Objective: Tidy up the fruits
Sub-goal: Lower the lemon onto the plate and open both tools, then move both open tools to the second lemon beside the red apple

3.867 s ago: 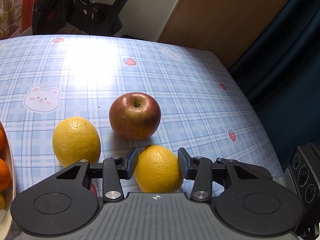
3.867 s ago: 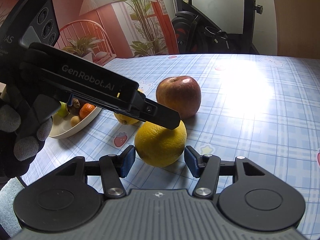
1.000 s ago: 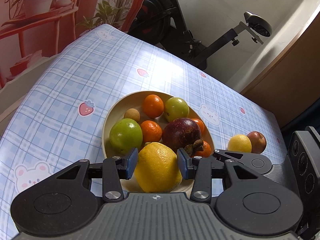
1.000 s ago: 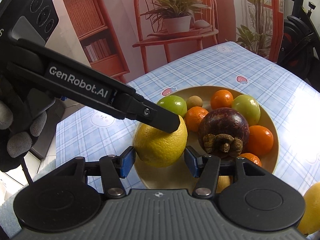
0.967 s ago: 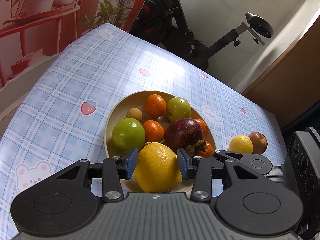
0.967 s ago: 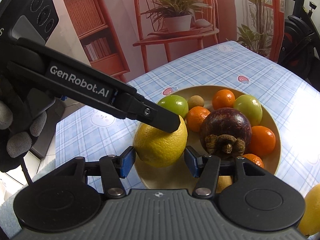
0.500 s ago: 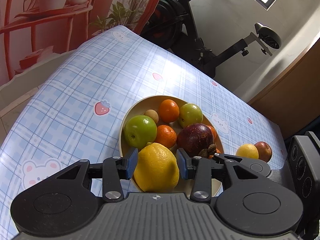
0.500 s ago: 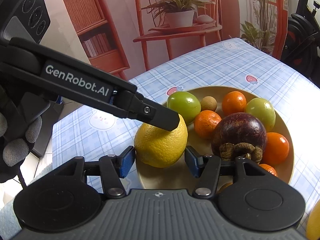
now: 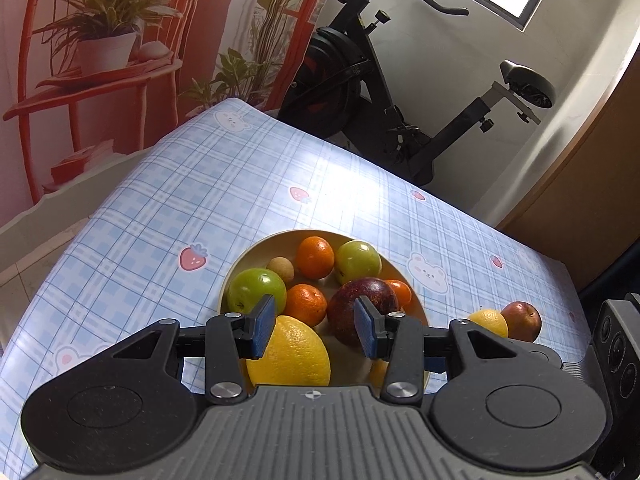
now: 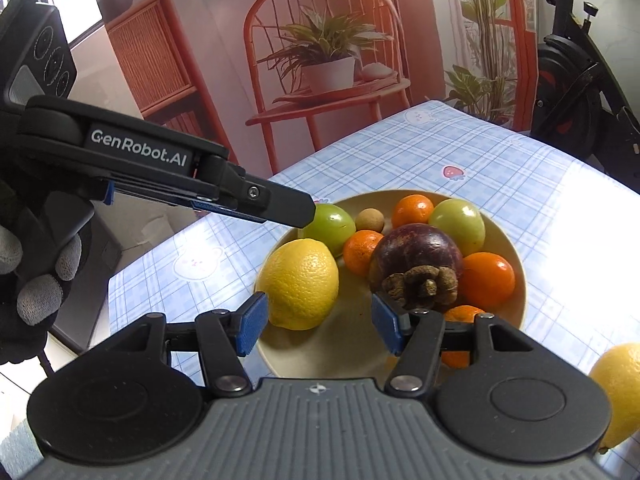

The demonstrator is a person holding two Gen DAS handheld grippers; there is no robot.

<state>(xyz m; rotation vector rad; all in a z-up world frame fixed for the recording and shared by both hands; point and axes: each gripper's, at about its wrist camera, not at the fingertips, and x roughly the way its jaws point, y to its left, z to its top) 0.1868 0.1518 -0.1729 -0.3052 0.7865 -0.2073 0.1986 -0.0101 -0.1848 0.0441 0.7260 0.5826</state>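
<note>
A home room is shown: an exercise bike (image 9: 384, 92) is parked by a white wall, and a table (image 9: 168, 216) is covered with a childish bear-and-strawberry checked cloth.

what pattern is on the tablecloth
Light blue plaid with pink strawberries and white bears on the tablecloth; clearest in the left wrist view.

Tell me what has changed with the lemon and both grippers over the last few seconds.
The lemon went from the table into the bowl. The left gripper let it go and lifted clear; the right gripper no longer brackets it. The other lemon and apple stayed on the table.
</note>
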